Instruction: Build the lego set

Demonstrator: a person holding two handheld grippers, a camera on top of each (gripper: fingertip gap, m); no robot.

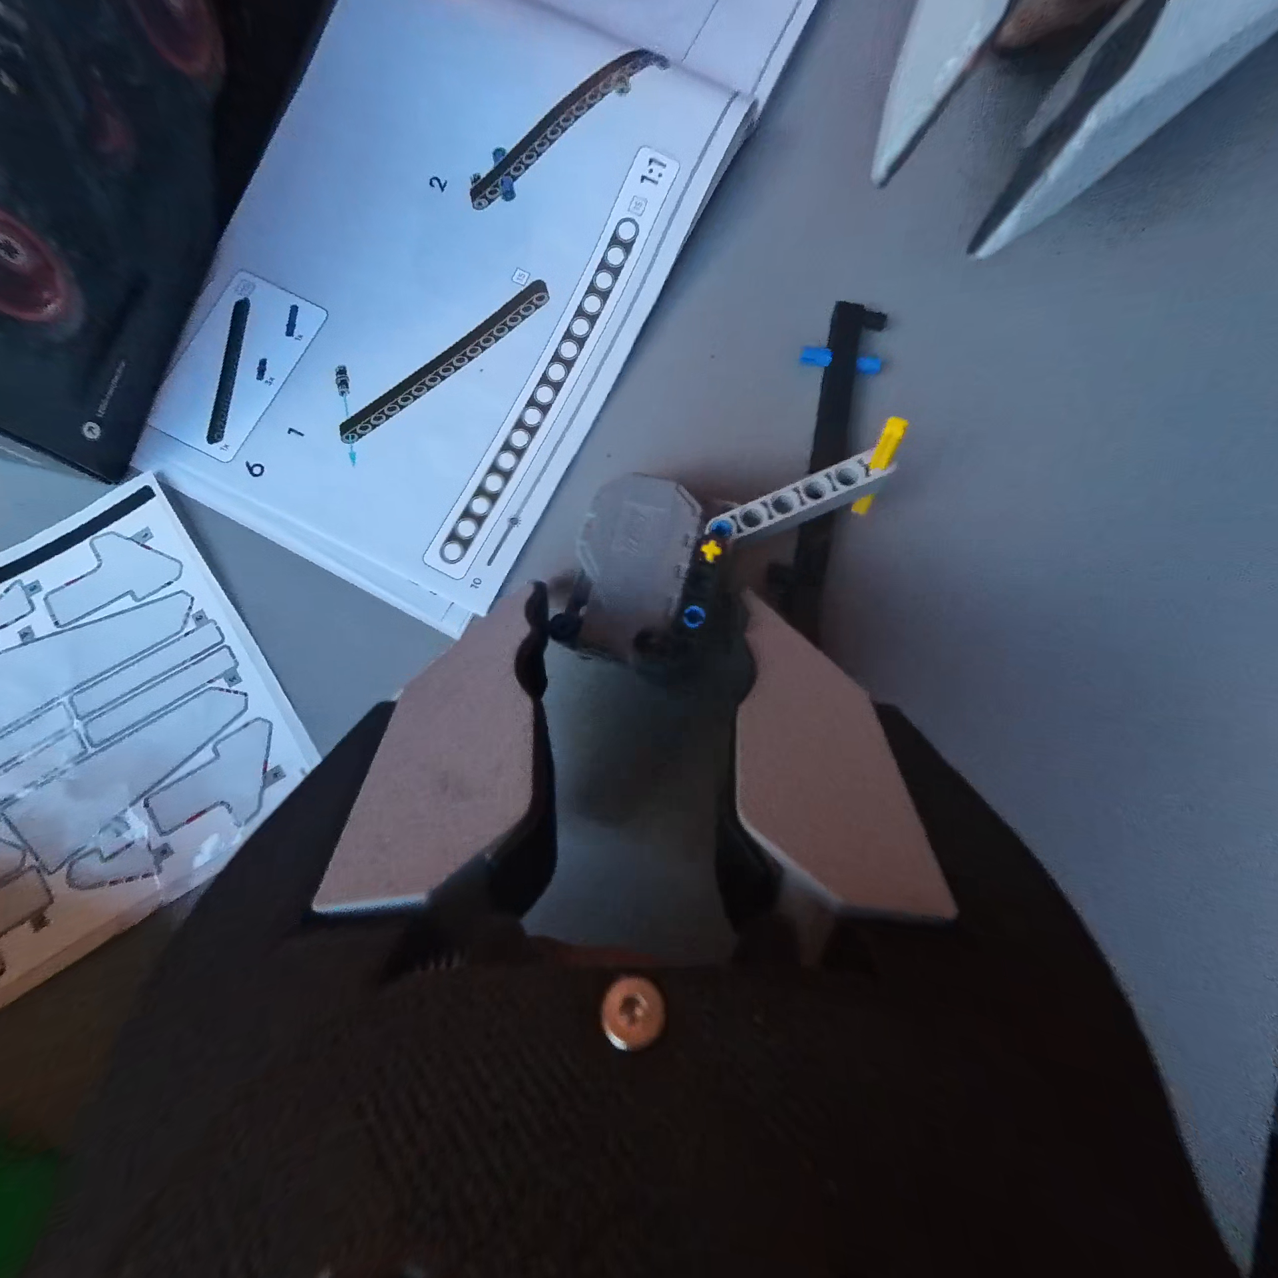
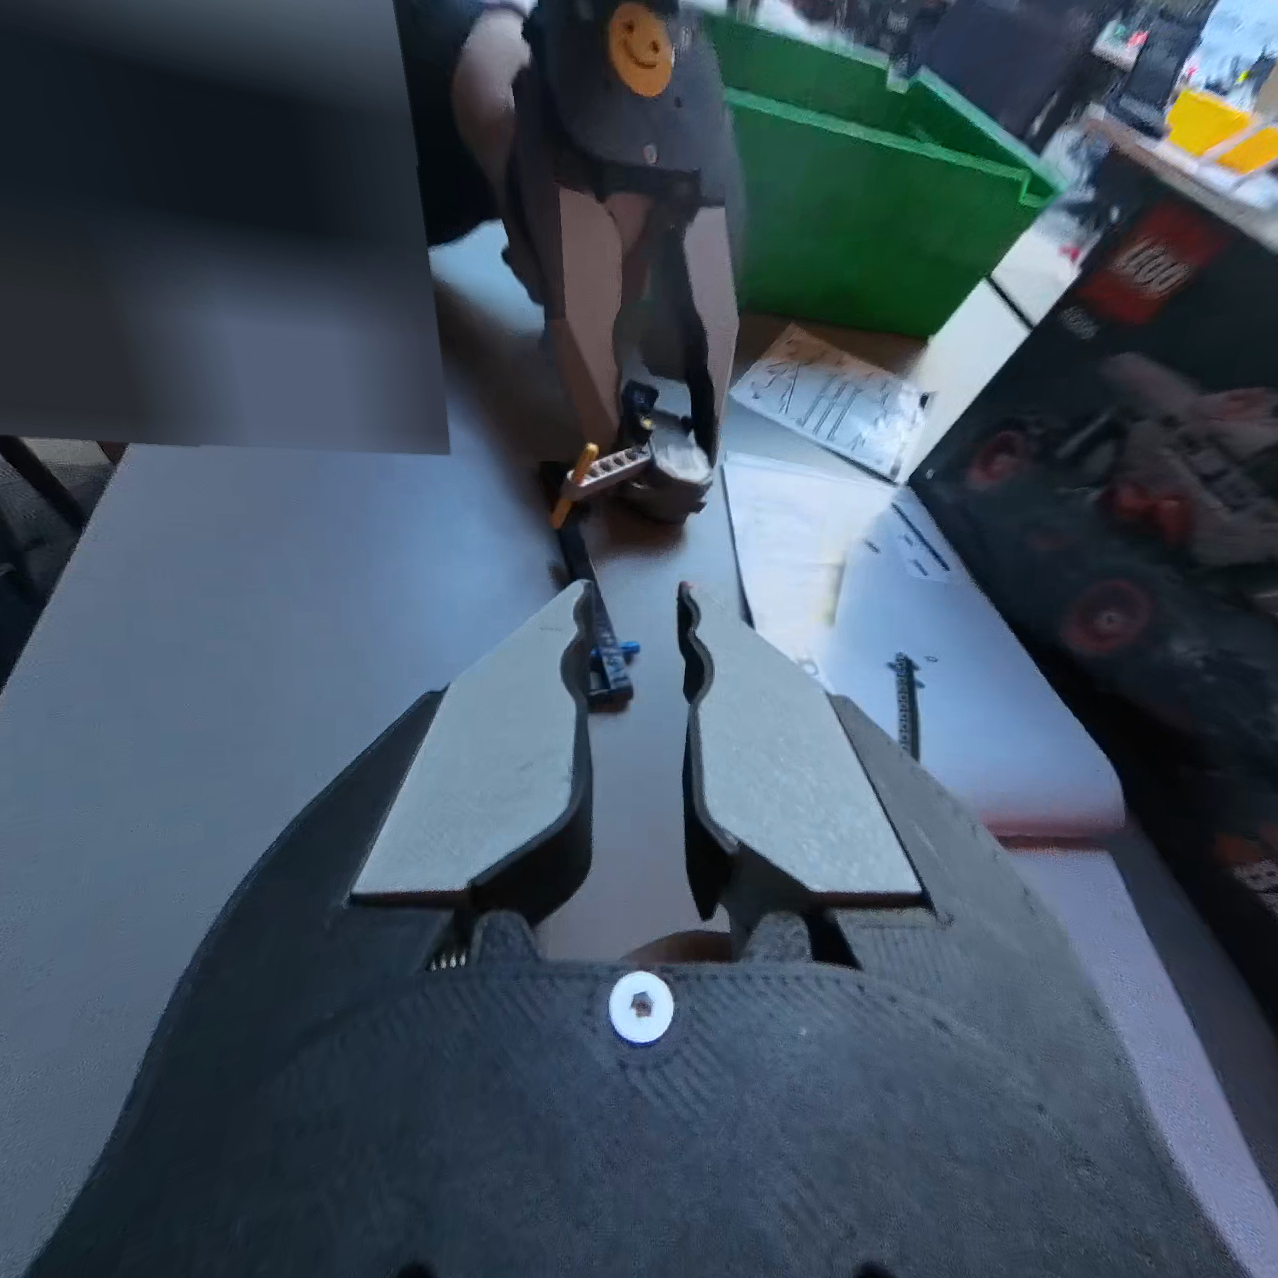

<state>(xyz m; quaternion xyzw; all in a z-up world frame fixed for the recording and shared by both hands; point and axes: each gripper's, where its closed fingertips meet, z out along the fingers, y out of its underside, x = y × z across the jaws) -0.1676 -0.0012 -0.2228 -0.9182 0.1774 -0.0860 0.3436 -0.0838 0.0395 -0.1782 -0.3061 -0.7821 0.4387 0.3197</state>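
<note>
My left gripper is shut on a small lego assembly: a grey motor block with a black beam, blue pins and a yellow axle end. A light grey beam with a yellow axle sticks out of it to the right. A long black beam with a blue pin lies on the table beside it. My right gripper is open and empty, hovering over the near end of that black beam. The left gripper and the assembly show farther off.
The open instruction booklet lies left of the assembly, with a sticker sheet and the dark lego box beyond. A green bin stands at the table's far side. The box stands on the right.
</note>
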